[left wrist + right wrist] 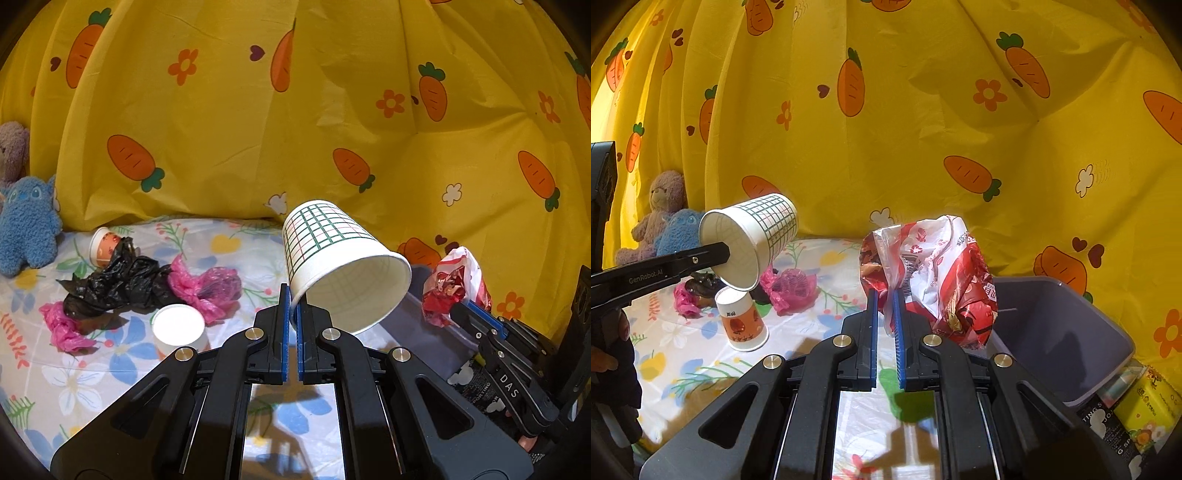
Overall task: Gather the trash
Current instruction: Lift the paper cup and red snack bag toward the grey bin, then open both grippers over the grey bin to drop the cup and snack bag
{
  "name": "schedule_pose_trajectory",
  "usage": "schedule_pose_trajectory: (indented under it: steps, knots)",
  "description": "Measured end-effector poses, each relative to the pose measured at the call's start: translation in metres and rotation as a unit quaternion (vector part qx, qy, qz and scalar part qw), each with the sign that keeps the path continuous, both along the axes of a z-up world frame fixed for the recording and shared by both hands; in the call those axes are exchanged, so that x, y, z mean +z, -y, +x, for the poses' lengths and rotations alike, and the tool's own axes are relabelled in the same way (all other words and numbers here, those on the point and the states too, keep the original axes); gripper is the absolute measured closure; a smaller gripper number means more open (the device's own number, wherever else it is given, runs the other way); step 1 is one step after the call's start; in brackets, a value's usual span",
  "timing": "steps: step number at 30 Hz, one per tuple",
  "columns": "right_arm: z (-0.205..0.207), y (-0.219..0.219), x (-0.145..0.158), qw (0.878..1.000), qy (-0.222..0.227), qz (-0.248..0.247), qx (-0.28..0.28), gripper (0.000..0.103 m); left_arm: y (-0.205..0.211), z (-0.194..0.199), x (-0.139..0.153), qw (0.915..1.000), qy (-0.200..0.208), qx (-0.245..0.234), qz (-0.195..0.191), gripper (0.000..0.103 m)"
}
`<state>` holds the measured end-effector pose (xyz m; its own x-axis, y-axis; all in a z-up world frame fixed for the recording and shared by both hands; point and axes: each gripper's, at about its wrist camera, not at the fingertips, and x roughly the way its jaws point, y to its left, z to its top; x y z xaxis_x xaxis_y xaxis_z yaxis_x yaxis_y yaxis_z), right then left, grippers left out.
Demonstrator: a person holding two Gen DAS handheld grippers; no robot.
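**Both grippers loaded, held above the floral sheet**

Left gripper [294, 312] clenched on the rim of a grid-print paper cup [340, 262], cup tipped sideways, mouth toward the camera. Right gripper [885, 310] clamped on a crumpled red-and-white plastic bag [945, 273], just beside the grey bin [1071, 332]. On the sheet [110, 369]: black bag [122, 280], pink bags [207, 284], two small cups [179, 328].

A paper cup [332, 258] pinched by its rim in the left gripper [294, 314] hangs tilted above the table [110, 369], while the right gripper [885, 314] grips a crumpled plastic bag [934, 273] at its three o'clock, beside an open bin [1063, 332]. At the cup's nine o'clock, a heap of bags [140, 280] lies on the table with an upright cup [179, 326] just before it and a toppled cup [101, 245] behind. Two plush toys [665, 221] sit at the table's far left edge, against the curtain [295, 110].
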<state>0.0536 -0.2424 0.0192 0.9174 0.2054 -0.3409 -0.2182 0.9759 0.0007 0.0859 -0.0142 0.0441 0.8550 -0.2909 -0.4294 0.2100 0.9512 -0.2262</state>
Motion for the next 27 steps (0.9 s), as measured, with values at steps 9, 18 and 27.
schedule_pose_trajectory:
  steps: [9,18,27]
  knots:
    - [0.003,0.051,0.013,0.997,0.015,0.008,-0.07,0.094,0.063,0.024,0.018,0.9974,0.013,-0.071,0.001,0.101]
    - [0.01,0.095,0.009,0.991,0.008,0.01,-0.135,0.094,0.129,0.049,0.013,0.9882,0.0,-0.153,-0.009,0.101]
    - [0.022,0.118,-0.009,0.988,-0.02,0.023,-0.154,0.094,0.168,0.07,-0.008,0.9803,-0.025,-0.196,-0.011,0.101]
